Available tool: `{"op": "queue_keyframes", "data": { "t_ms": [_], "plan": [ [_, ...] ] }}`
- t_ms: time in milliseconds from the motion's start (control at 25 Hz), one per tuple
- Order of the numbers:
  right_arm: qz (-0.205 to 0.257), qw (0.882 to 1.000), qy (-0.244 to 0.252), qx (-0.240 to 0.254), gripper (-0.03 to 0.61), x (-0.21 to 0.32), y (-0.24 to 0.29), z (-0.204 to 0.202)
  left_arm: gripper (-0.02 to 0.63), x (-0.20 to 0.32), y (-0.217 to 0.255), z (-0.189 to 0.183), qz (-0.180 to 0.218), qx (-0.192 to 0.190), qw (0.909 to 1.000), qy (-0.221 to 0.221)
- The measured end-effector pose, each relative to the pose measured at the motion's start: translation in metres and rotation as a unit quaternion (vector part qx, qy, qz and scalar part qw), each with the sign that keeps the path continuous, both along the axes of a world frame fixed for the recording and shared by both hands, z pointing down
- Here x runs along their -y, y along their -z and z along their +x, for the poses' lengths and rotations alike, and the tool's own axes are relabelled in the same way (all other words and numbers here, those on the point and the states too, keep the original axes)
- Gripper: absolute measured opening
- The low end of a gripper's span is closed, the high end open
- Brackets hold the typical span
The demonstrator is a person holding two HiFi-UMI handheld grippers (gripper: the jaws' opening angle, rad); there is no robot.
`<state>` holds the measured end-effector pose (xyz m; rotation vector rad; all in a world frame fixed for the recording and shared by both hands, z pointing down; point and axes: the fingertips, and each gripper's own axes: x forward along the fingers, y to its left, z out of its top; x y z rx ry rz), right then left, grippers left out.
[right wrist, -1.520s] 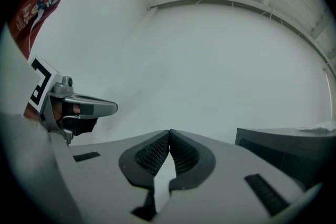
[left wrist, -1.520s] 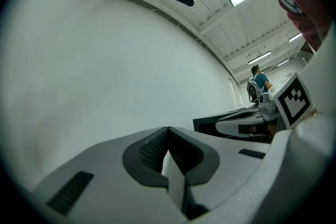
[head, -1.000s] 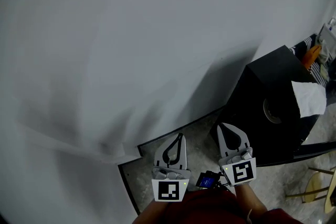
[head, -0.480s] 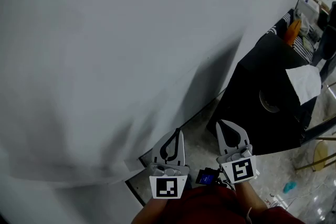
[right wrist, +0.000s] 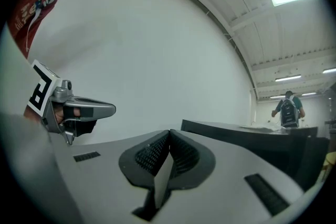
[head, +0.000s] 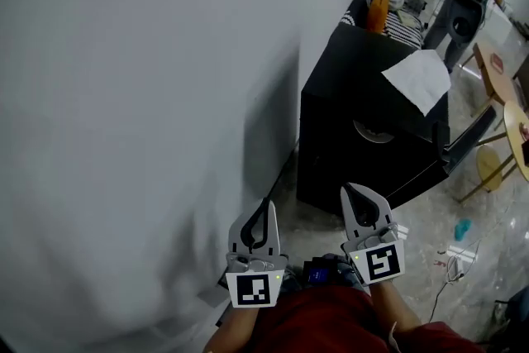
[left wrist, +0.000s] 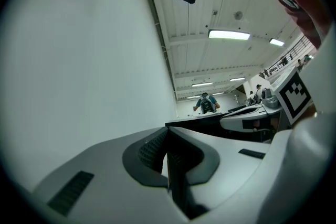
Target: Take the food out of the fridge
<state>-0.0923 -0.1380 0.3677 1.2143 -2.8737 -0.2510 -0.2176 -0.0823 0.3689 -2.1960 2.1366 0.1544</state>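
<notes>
Cabinet (head: 364, 136) nearer; floor (head: 430, 236) head-view only

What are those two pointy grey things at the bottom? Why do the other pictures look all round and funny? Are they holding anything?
Those are two hand-held grabbers. A person holds the left gripper in one hand and the right gripper in the other. The head view comes from a camera on the person's head, looking down. The two round pictures come from little cameras that ride on each gripper and look along its jaws. Both pairs of jaws are closed, with nothing between them. In front are a white wall and a black cabinet with a white sheet on top, standing on a speckled floor. No food shows anywhere.
</notes>
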Motion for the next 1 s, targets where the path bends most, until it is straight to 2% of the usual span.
{"op": "queue_keyframes", "data": {
  "t_ms": [240, 480, 760, 1000],
  "plan": [
    [-0.01, 0.997, -0.075, -0.008, 0.023, 0.008, -0.006, 0.045, 0.014, 0.033, -0.003, 0.036, -0.011, 0.005, 0.9968, -0.079],
    [-0.004, 0.994, -0.111, -0.006, 0.022, 0.023, -0.006, 0.079, 0.014, 0.058, 0.001, 0.077, -0.008, -0.001, 0.9919, -0.127],
    [0.024, 0.994, -0.109, 0.007, 0.023, 0.037, 0.008, 0.107, 0.014, 0.078, 0.009, 0.128, 0.0, 0.003, 0.9881, -0.154],
    [0.023, 0.995, -0.096, 0.017, 0.023, 0.045, 0.008, 0.128, 0.014, 0.087, 0.008, 0.161, -0.002, 0.016, 0.9877, -0.156]
  ]
}}
